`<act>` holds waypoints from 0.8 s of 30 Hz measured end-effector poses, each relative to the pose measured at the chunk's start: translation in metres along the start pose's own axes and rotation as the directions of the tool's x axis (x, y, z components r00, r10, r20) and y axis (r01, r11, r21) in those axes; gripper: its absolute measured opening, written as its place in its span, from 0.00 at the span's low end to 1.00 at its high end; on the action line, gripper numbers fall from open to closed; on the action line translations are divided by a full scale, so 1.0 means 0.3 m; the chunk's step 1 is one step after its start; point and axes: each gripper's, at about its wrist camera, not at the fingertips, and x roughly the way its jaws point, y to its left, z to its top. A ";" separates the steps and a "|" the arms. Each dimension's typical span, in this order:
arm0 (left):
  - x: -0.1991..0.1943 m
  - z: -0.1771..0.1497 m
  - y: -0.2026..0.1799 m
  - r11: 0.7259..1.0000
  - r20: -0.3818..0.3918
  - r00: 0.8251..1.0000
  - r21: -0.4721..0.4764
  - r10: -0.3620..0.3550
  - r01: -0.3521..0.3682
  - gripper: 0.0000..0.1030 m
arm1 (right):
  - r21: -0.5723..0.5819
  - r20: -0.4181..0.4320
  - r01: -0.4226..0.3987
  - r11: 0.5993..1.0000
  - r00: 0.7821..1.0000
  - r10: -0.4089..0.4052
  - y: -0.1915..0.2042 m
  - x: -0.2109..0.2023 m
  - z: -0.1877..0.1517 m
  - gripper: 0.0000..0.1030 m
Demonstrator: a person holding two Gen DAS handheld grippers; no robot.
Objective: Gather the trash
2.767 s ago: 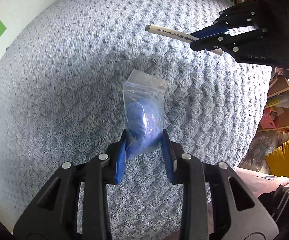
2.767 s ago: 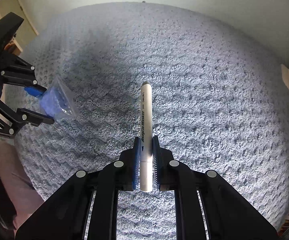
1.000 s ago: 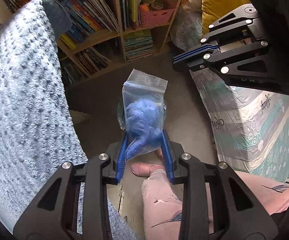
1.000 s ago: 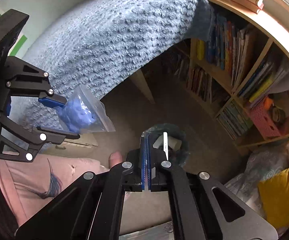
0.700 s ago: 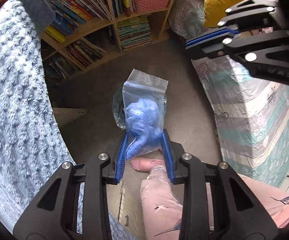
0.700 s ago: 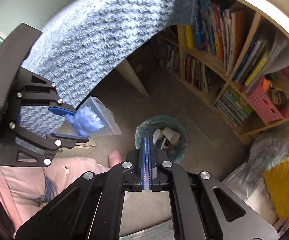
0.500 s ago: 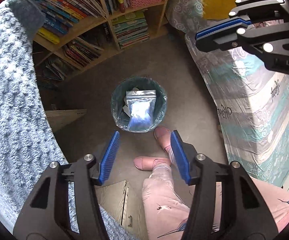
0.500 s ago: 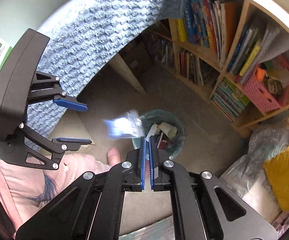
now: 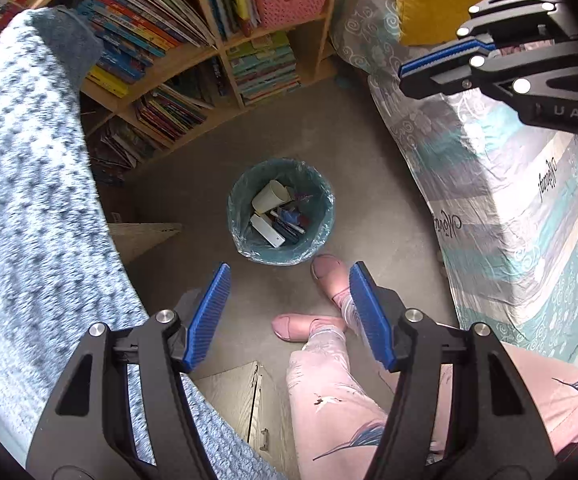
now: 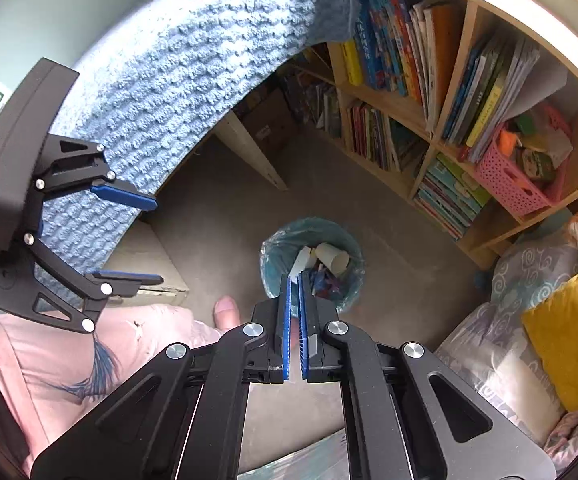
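grey carpet floor point(image 9: 193, 184) below me, blue knit blanket point(image 9: 25, 200) at left of frame, bookshelf point(image 9: 193, 60) along the top. at centre, the lined trash bin point(image 9: 321, 216) holds a paper cup point(image 9: 269, 196), a marker and scraps. my left gripper point(image 9: 287, 316) has just been opening, nothing between the jaws — my right gripper point(image 10: 294, 320) is closed, empty.

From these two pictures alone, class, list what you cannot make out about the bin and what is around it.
- Bin contents, both views: too small to name beyond a paper cup; the right gripper also covers part in its own view.
- Book titles: too small.
- Pink basket contents: too small, partly hidden by its wall.
- Person: cut off by the edges.
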 end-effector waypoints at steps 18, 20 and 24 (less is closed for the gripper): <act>-0.445 -0.405 0.409 0.871 0.164 0.951 -0.465 0.263 -0.161 0.66 | -0.432 0.100 -0.076 0.899 0.986 0.131 0.511 -0.117 0.447 0.30; -0.464 -0.474 0.445 0.837 0.162 0.946 -0.523 0.282 -0.161 0.72 | -0.472 0.101 -0.084 0.877 0.984 0.149 0.586 -0.111 0.478 0.38; -0.494 -0.609 0.502 0.761 0.148 0.930 -0.624 0.336 -0.176 0.83 | -0.535 0.098 -0.110 0.838 0.977 0.191 0.718 -0.097 0.528 0.66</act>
